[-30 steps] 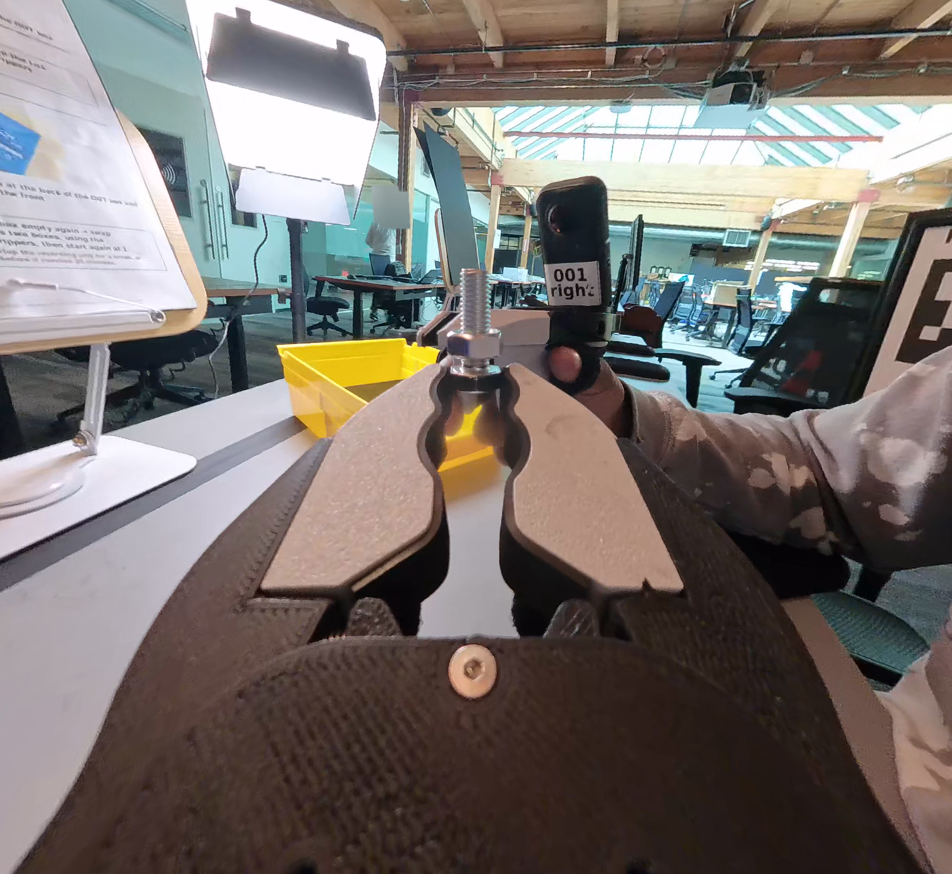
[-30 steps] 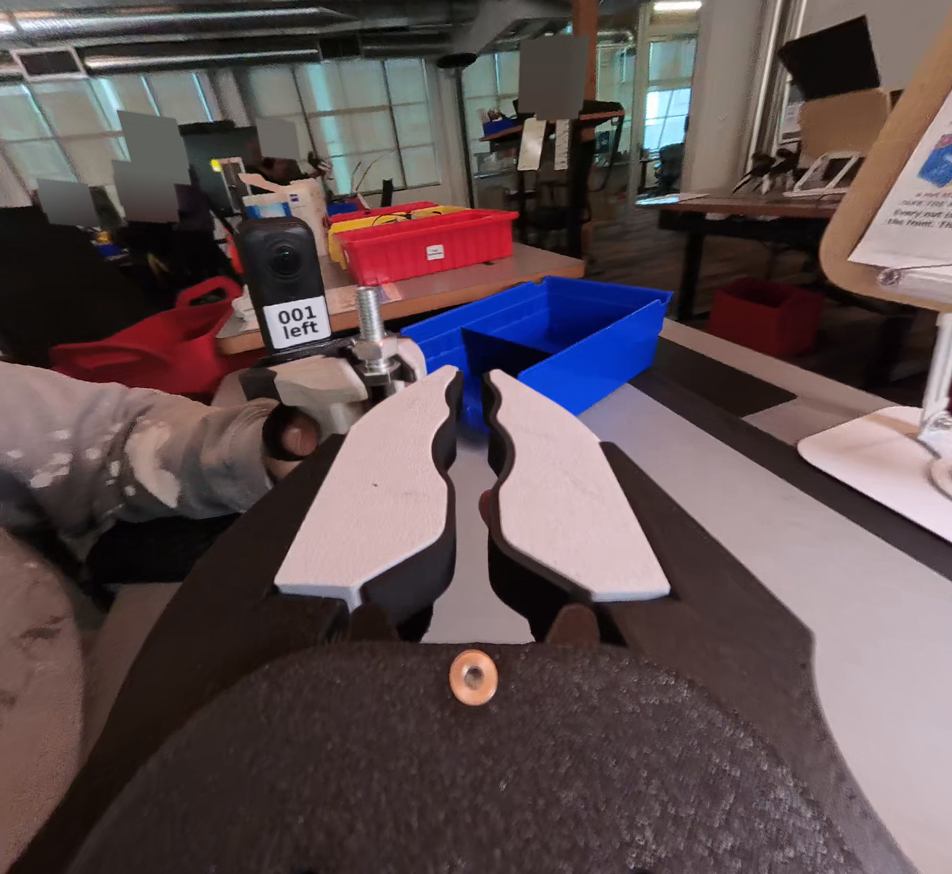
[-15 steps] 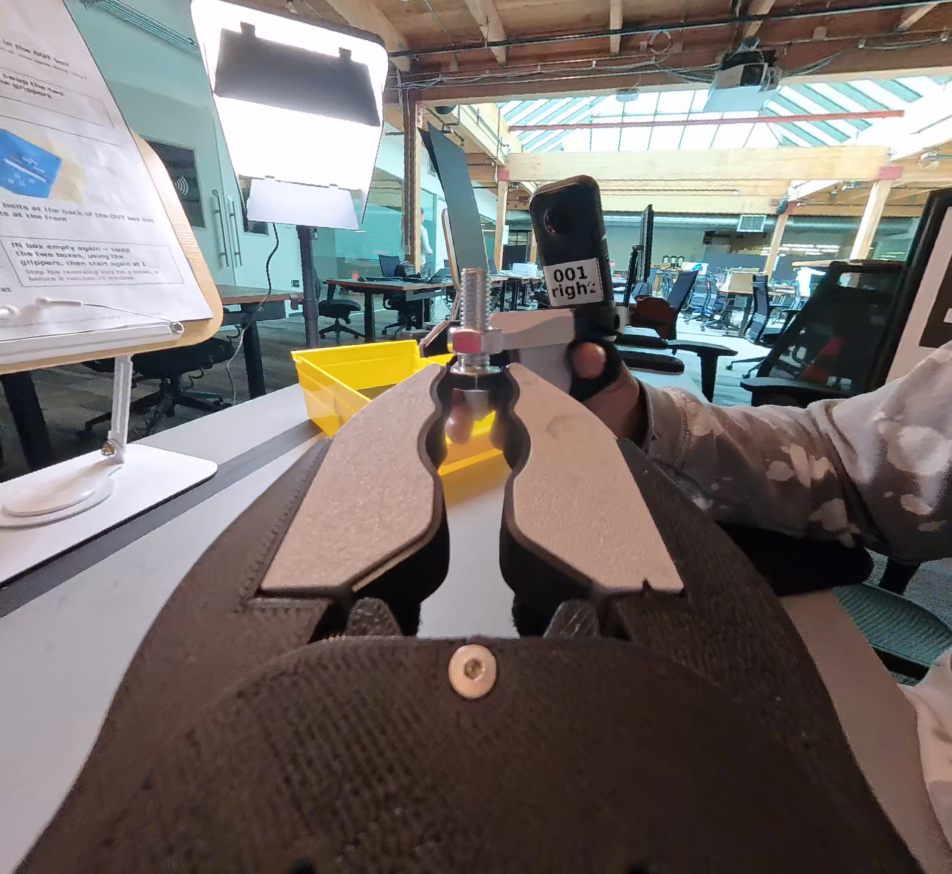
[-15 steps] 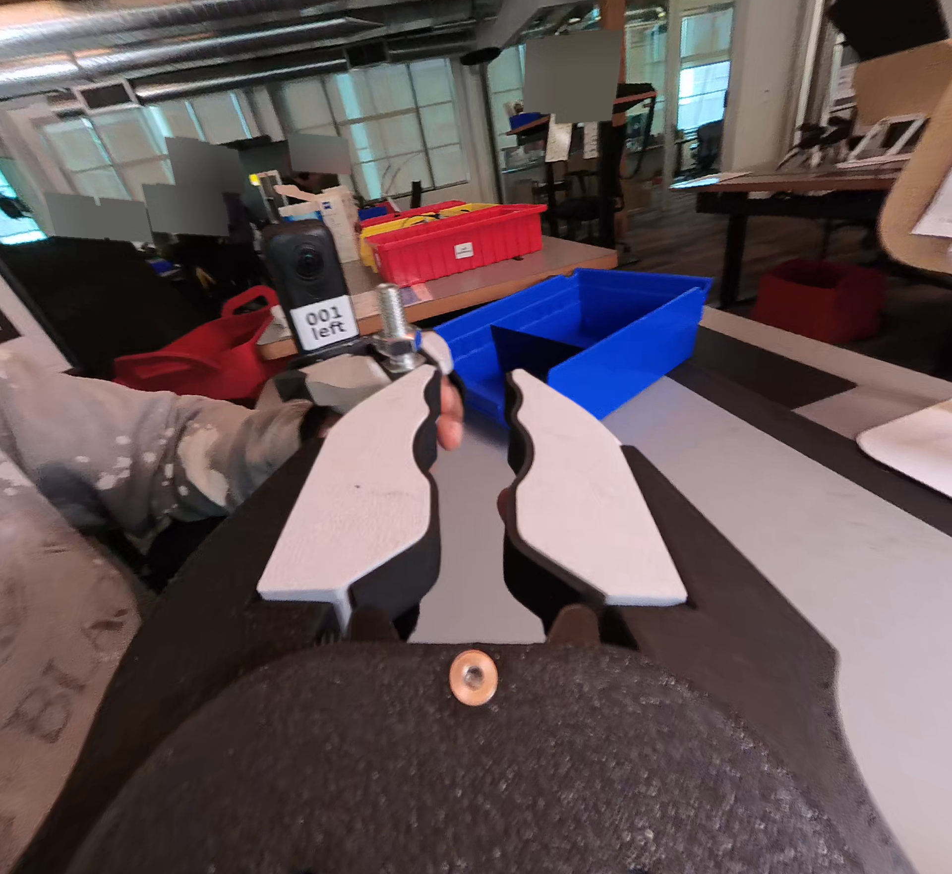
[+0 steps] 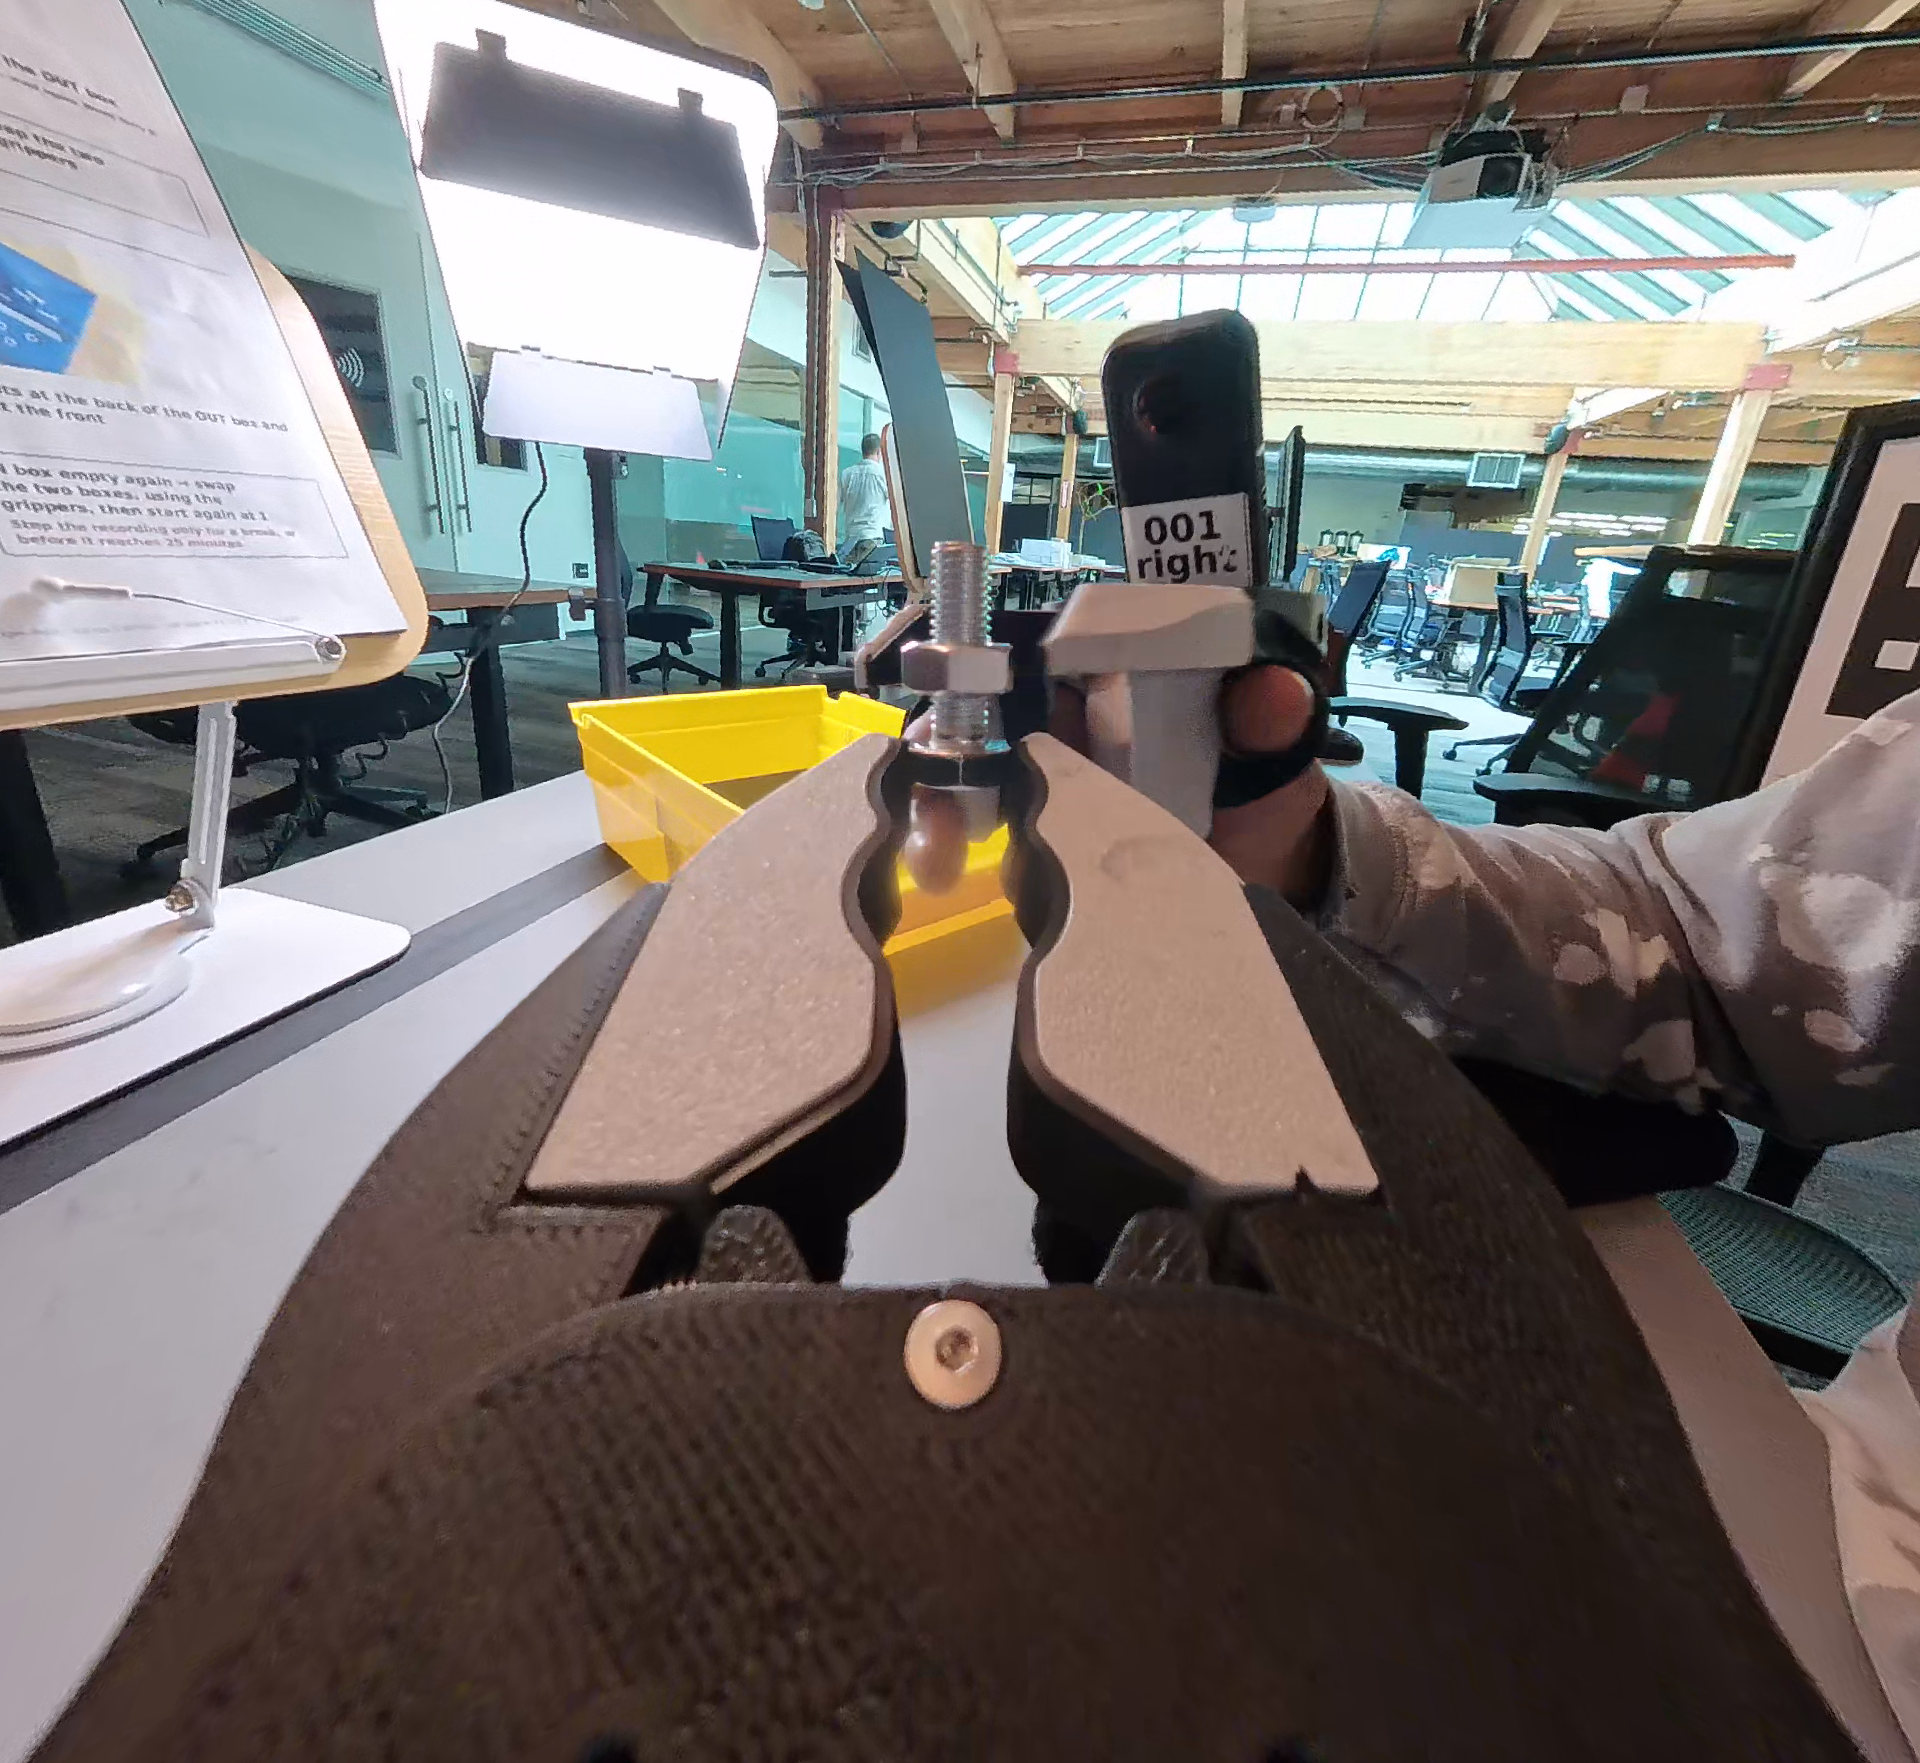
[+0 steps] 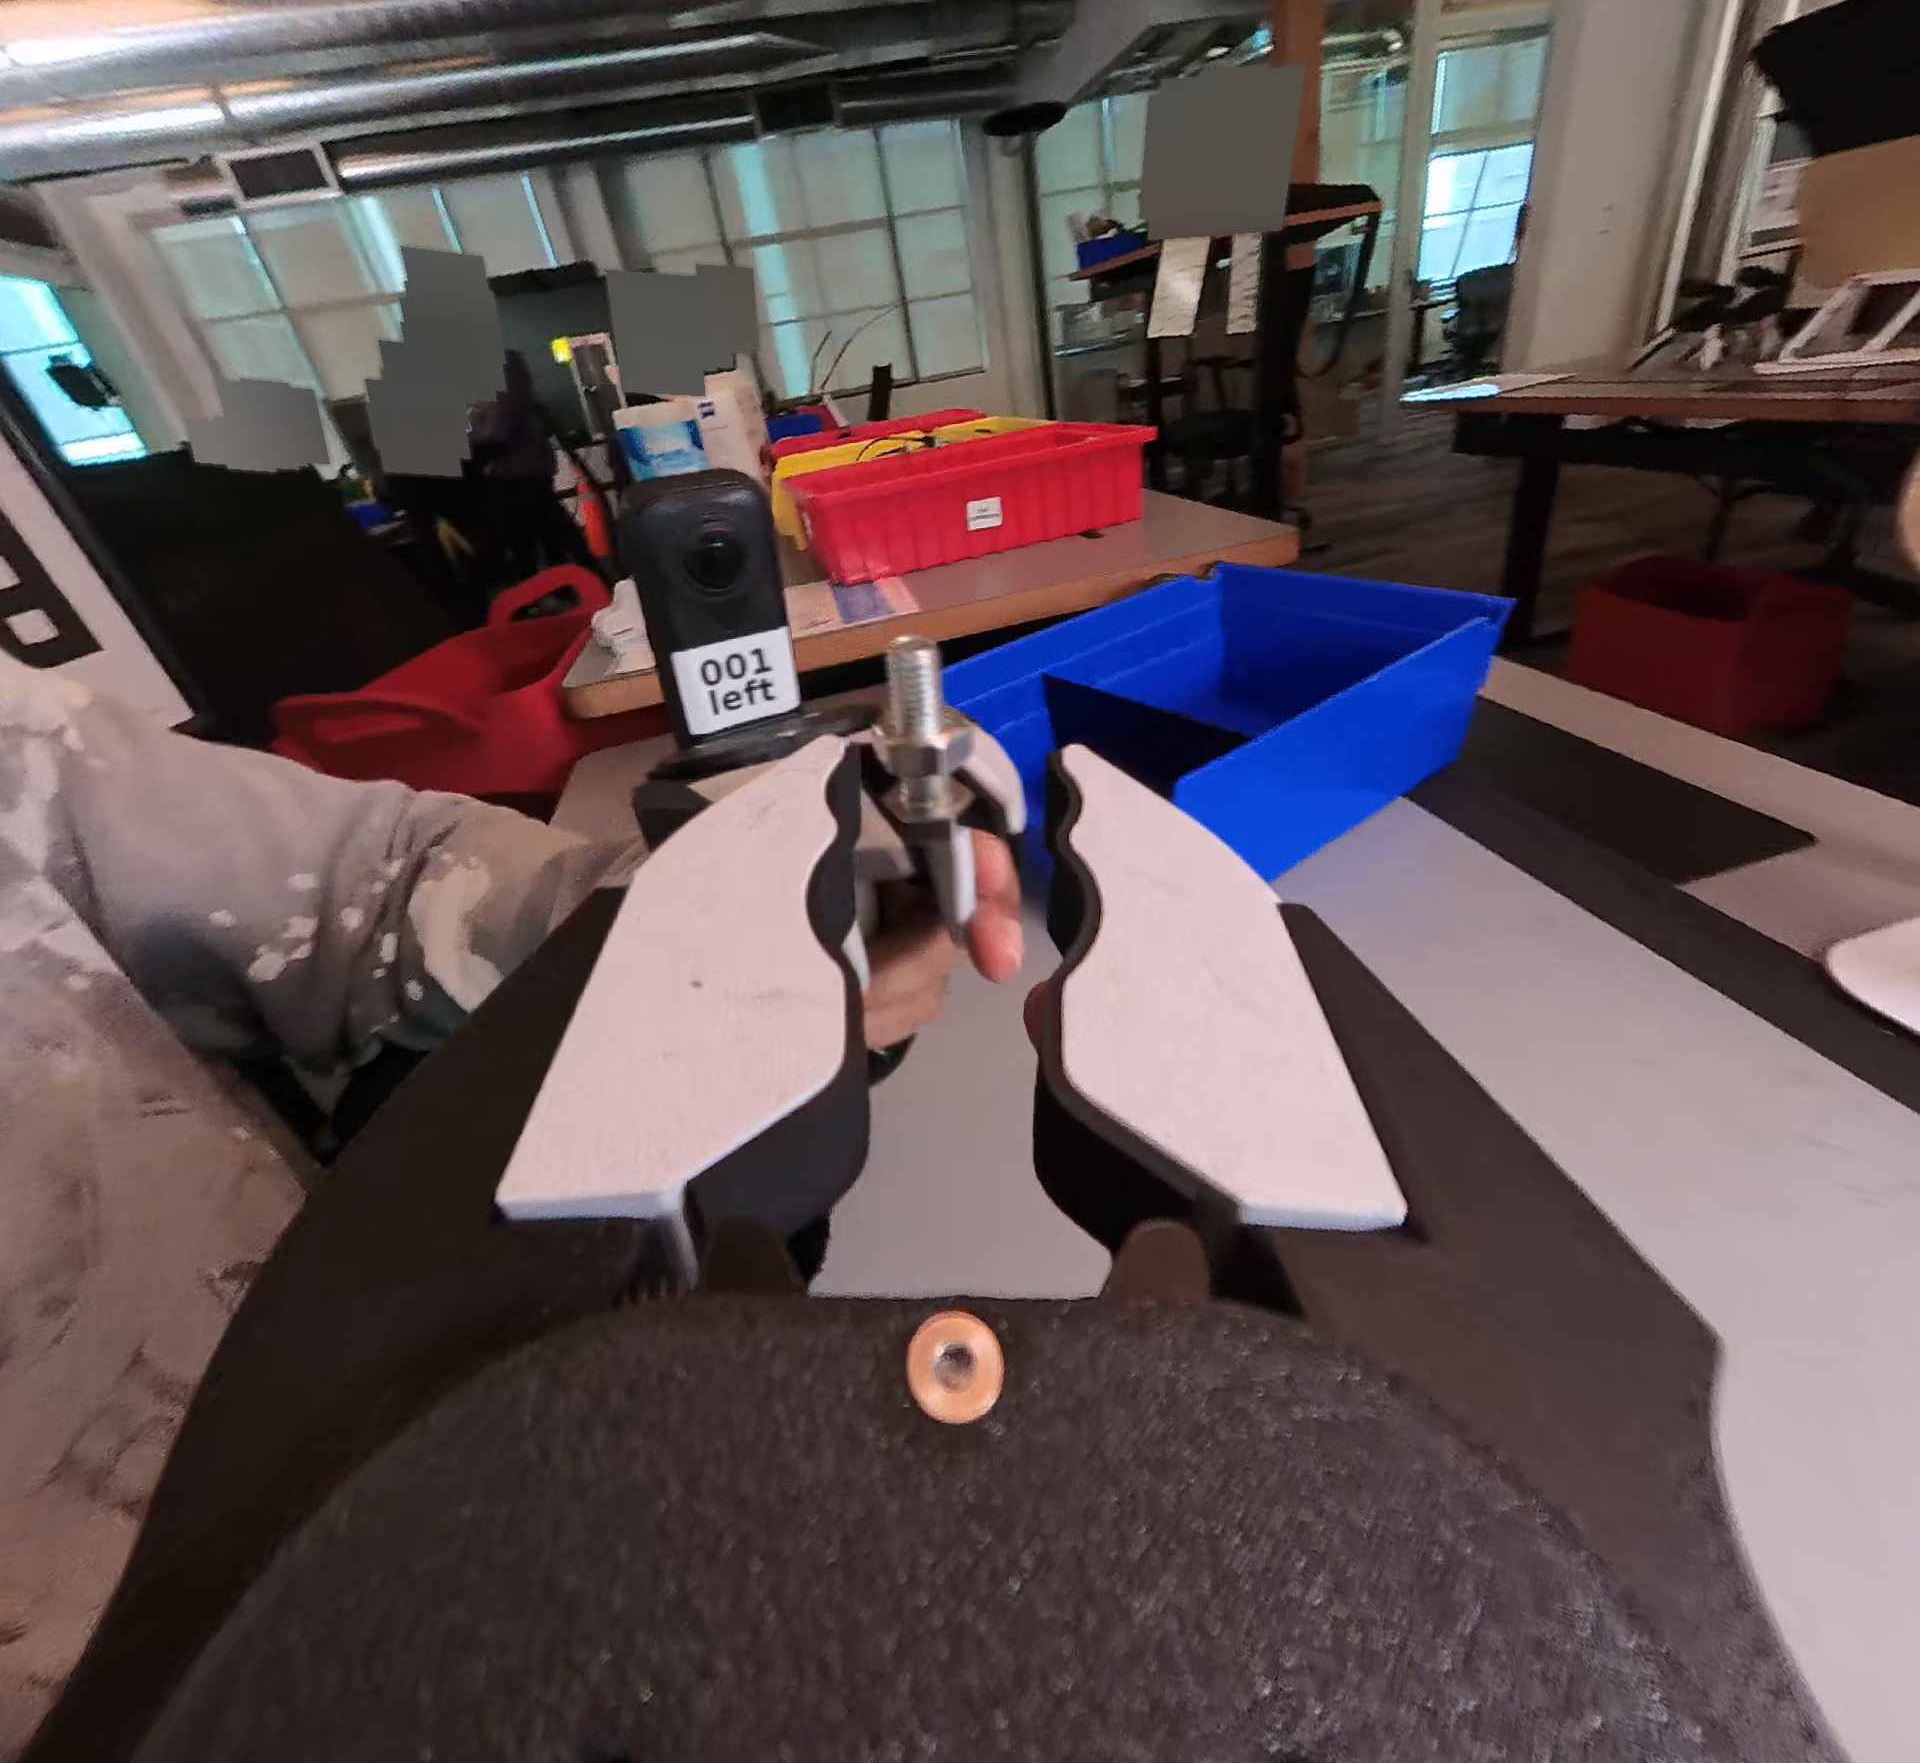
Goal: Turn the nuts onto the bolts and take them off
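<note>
bolt (image 5: pixel 957 664): standing upright, head pinched at the tips of the left hand-held gripper (image 5: pixel 957 771), threads pointing to 12 o'clock

nut (image 5: pixel 956 668): sits partway down the threads, well short of the head

left hand-held gripper: clamped on the bolt head, held up above the tabletop (image 5: pixel 187 1225)

right hand-held gripper (image 6: pixel 952 768): fingers spread apart, nothing in them; the bolt (image 6: pixel 918 739) shows in the gap, nearer the 9 o'clock finger

yellow bin (image 5: pixel 707 757): behind the bolt, on the tabletop

blue bin (image 6: pixel 1288 726): at 2 o'clock in the right wrist view
</note>
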Action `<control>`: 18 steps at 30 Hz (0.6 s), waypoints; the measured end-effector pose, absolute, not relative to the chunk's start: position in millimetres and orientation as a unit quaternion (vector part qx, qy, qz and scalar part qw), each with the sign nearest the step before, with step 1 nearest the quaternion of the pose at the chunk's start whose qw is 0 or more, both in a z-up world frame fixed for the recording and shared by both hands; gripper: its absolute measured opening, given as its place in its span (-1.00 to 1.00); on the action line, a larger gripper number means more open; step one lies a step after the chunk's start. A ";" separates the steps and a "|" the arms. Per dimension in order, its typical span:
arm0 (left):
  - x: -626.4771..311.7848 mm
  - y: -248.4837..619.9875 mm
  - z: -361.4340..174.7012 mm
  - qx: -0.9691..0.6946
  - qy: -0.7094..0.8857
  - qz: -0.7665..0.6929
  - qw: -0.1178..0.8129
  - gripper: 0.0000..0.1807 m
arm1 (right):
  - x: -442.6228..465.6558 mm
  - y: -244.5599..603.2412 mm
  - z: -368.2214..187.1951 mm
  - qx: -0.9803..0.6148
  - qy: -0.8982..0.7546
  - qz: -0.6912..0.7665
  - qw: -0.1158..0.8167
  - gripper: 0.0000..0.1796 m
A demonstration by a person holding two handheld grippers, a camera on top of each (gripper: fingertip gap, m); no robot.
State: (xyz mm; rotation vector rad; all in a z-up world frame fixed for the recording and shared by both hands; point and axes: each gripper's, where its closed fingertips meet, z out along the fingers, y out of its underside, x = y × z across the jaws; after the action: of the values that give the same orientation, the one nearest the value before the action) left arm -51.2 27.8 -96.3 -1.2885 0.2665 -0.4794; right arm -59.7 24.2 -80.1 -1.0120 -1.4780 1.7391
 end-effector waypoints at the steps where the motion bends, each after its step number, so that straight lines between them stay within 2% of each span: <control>1: -49.6 27.9 -97.1 -0.593 0.125 -0.220 0.764 -0.79 | -60.6 19.9 -80.6 -0.382 -0.566 0.659 0.316 -0.63; 3: -49.3 27.0 -95.8 -0.593 0.125 -0.220 0.764 -0.79 | -62.6 24.9 -81.1 -0.387 -0.564 0.654 0.324 -0.64; 4: -51.0 25.1 -93.3 -0.587 0.124 -0.226 0.767 -0.79 | -64.0 36.4 -81.3 -0.407 -0.548 0.652 0.330 -0.88; 5: -50.8 21.8 -89.3 -0.578 0.128 -0.236 0.771 -0.80 | -65.2 51.3 -80.8 -0.423 -0.528 0.648 0.349 -0.93; 8: -52.2 21.1 -86.0 -0.580 0.131 -0.220 0.773 -0.79 | -60.2 57.1 -79.6 -0.421 -0.526 0.655 0.342 -0.82; 12: -50.8 26.7 -95.0 -0.592 0.124 -0.222 0.764 -0.79 | -58.3 20.7 -76.0 -0.382 -0.560 0.664 0.317 -0.63; 15: -50.6 26.0 -93.8 -0.592 0.122 -0.222 0.766 -0.79 | -61.6 26.5 -77.4 -0.390 -0.556 0.656 0.329 -0.70; 16: -51.0 22.8 -90.3 -0.581 0.126 -0.233 0.770 -0.79 | -63.6 40.8 -77.9 -0.414 -0.537 0.651 0.341 -0.93; 18: -53.1 21.4 -86.4 -0.580 0.126 -0.225 0.773 -0.80 | -61.5 55.5 -77.3 -0.422 -0.522 0.653 0.351 -0.89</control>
State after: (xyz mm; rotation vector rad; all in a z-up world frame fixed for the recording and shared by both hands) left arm -53.1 21.4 -86.4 -1.2562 0.2735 -0.4873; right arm -61.5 55.5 -77.3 -1.0915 -1.3513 1.6920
